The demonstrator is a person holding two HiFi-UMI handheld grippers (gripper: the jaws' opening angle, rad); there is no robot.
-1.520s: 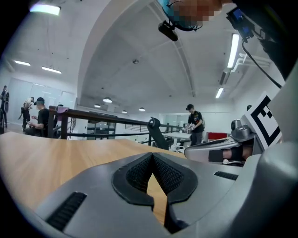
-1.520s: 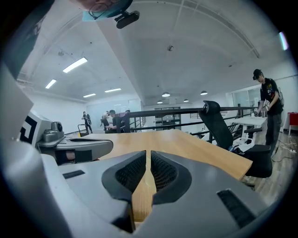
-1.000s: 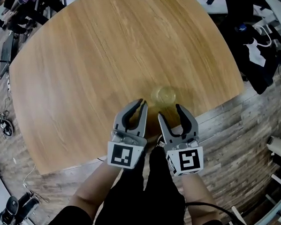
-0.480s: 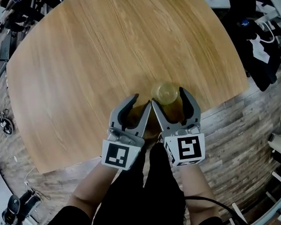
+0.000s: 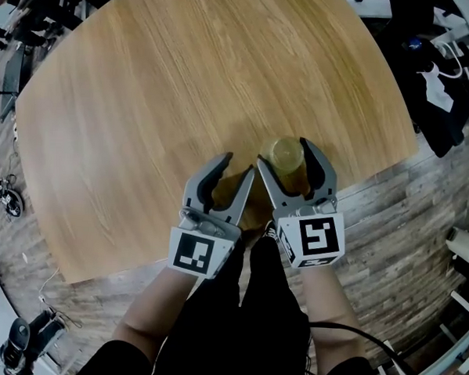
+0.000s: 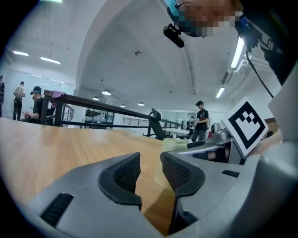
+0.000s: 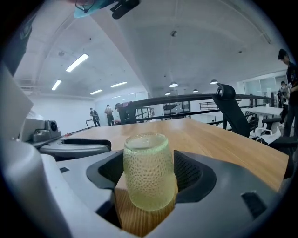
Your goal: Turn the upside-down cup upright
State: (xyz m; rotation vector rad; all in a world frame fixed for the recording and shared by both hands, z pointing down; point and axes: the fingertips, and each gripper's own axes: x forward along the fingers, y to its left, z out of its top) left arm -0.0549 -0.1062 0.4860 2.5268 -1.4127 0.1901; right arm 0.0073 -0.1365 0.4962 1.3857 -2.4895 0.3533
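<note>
A pale yellow-green dimpled glass cup point(image 5: 285, 156) stands upside-down on the round wooden table point(image 5: 145, 100), near its front edge. My right gripper point(image 5: 284, 152) has one jaw on each side of the cup. Its jaws have just been opening and now stand wide. In the right gripper view the cup point(image 7: 149, 172) sits between the pads, with the right gripper point(image 7: 149, 158) open around it. Just left of it, my left gripper point(image 5: 238, 164) is open. Its jaws have also just been opening, with only bare table between them. In the left gripper view, the left gripper point(image 6: 150, 160) shows the cup point(image 6: 177, 145) beyond its right jaw.
The table's front edge runs just under both grippers, with plank floor below. Dark clothing and gear point(image 5: 436, 84) lie on the floor at the upper right, and a white roll point(image 5: 465, 243) at the right. Cables and equipment line the left side.
My right gripper has moved forward so its jaws stand on both sides of the cup, and they have widened. The left gripper's jaws have gone from shut to open.
</note>
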